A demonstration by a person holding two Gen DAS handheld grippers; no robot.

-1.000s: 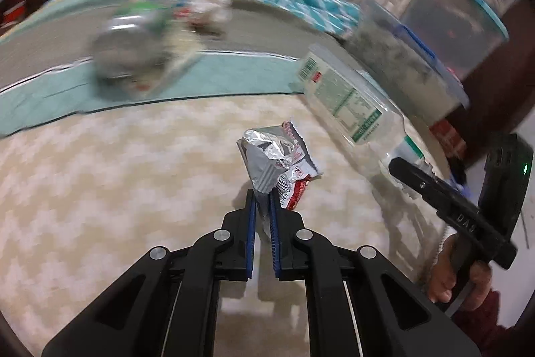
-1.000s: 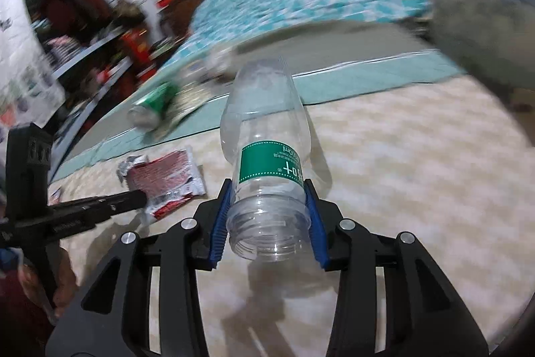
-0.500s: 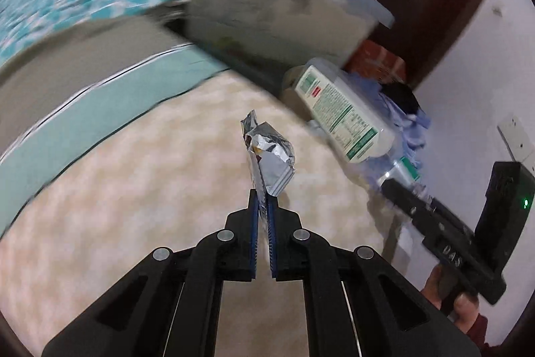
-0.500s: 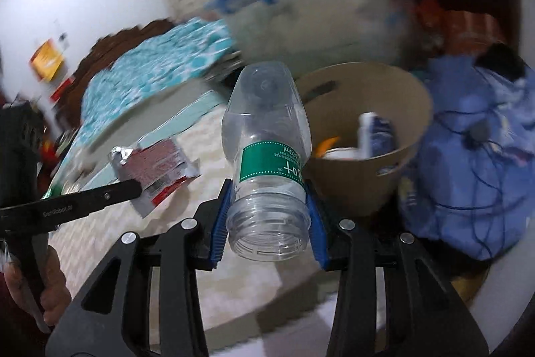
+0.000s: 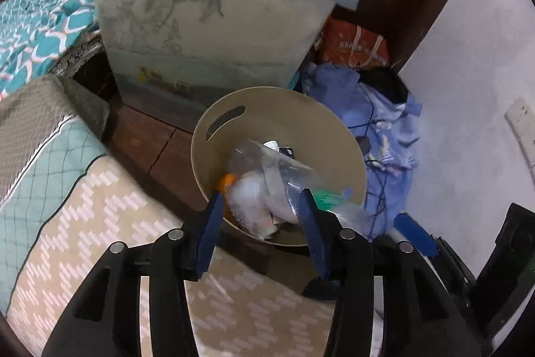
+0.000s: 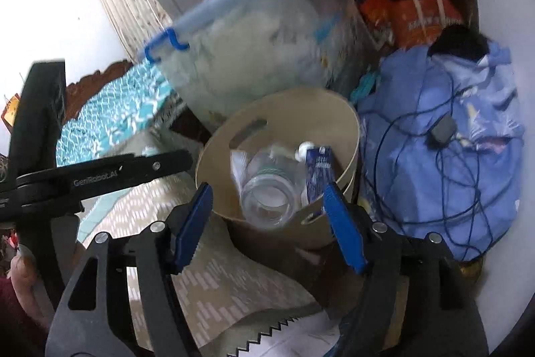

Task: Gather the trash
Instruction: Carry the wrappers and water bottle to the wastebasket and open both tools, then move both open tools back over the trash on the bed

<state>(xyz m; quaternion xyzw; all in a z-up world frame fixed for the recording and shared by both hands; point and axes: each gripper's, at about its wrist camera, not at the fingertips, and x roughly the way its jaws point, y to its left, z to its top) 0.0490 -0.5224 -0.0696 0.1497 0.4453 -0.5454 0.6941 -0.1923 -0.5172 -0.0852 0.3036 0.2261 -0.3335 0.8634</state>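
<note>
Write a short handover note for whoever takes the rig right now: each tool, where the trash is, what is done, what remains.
Left tool: open, nothing between its pads; its jaws have just been opening over the beige bin.
Right tool: open, also over the beige bin; its jaws have just been opening, nothing gripped.
Clear plastic bottle: free of the pads, inside the bin, mouth toward the camera, beside a blue carton.
Foil wrapper: released; not clearly told apart among the blurred trash in the bin.
Done: both carried items dropped.
Left: these views show no other loose trash; look back over the bed.
</note>
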